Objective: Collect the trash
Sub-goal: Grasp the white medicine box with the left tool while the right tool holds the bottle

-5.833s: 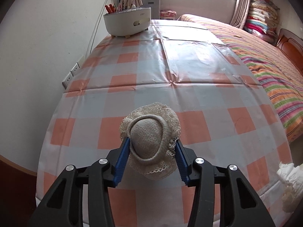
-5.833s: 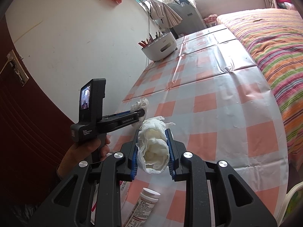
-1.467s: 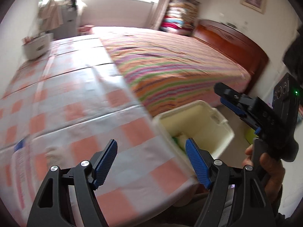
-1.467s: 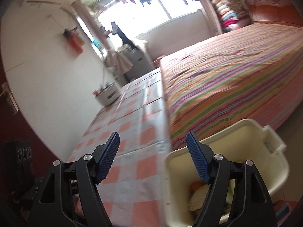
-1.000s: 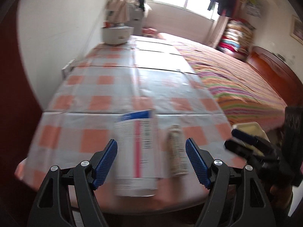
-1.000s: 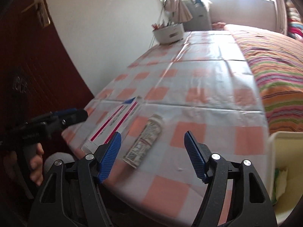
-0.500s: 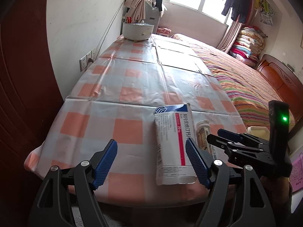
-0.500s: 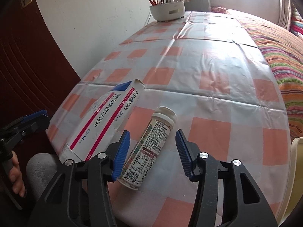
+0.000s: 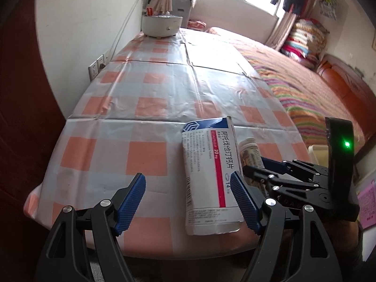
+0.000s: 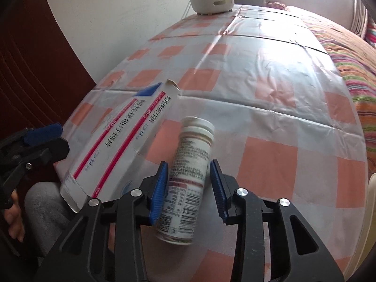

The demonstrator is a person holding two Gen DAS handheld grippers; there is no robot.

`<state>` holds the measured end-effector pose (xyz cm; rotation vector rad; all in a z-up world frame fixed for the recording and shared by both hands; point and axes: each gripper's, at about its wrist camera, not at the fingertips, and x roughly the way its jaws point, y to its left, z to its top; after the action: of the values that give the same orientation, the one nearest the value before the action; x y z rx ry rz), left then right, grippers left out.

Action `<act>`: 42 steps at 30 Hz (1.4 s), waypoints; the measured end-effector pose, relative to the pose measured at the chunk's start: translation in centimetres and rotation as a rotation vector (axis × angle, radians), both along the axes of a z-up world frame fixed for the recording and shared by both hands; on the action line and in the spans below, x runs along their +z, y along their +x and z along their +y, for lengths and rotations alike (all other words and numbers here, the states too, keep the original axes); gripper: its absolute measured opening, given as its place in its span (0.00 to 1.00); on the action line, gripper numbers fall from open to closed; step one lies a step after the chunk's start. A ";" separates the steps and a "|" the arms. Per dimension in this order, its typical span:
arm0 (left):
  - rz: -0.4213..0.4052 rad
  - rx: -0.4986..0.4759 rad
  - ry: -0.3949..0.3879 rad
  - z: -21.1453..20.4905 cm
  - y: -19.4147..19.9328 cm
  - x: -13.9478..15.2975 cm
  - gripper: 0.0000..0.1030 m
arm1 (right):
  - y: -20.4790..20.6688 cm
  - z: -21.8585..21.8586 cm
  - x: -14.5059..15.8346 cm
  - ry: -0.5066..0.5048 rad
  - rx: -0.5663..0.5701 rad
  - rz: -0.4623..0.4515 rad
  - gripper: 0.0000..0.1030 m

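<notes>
On the near edge of the worktop (image 9: pixel 145 108), seen from my left wrist, a white medicine box (image 9: pixel 211 174) with a red stripe lies flat, its long side running from six toward twelve o'clock. My left tool (image 9: pixel 188 202) hangs over that edge with its jaws wide and nothing between the pads; the box sits toward the right-hand pad, at about three o'clock from the tool's middle, so it is not yet centred. I judge the carton light and thin-walled, easy to crush, so I would take it across its narrow width near the middle and squeeze gently. At two o'clock the cap of a pill bottle (image 9: pixel 250 151) peeks from behind the box, and my right tool (image 9: pixel 270 164) reaches in over it. A white pot (image 9: pixel 162 24) stands far off at twelve o'clock, and a striped bed (image 9: pixel 305 94) runs along the right.

At the centre of the right wrist view, the bottle (image 10: pixel 188 169) lies on its side, cap toward twelve o'clock, base toward six. My right tool (image 10: pixel 189 185) straddles its labelled body and the jaws are closing. The left pad looks to be at the label, but a sliver of gap shows on the right, so I cannot call it gripped yet. I judge the bottle rigid, smooth and prone to roll, so the mid-body hold looks right. The box (image 10: pixel 122 145) lies just beside it at nine o'clock, and my left tool (image 10: pixel 42 134) shows at the far left edge.
</notes>
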<state>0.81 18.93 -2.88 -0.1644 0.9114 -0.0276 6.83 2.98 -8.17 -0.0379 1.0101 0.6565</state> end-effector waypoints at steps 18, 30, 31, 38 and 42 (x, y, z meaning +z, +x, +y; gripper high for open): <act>0.127 -0.101 0.204 -4.9 3.6 -1.5 0.70 | -0.3 -5.9 4.6 0.130 -0.088 -0.093 0.27; 0.231 -0.112 0.259 -7.3 7.0 -4.2 0.70 | -1.2 -8.1 5.9 0.211 -0.097 -0.124 0.27; 0.227 -0.107 0.259 -7.3 7.2 -4.3 0.70 | -1.2 -8.4 6.0 0.219 -0.101 -0.128 0.27; 0.168 -0.108 0.242 -6.9 8.1 -4.4 0.52 | -1.0 -9.2 6.1 0.236 -0.116 -0.137 0.27; 0.123 -0.119 0.234 -6.8 8.0 -4.2 0.47 | -0.9 -9.6 6.1 0.241 -0.128 -0.138 0.27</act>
<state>8.83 12.13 -7.09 0.1069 1.0390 -0.0210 5.97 -6.61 -2.11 0.1890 0.7882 0.6459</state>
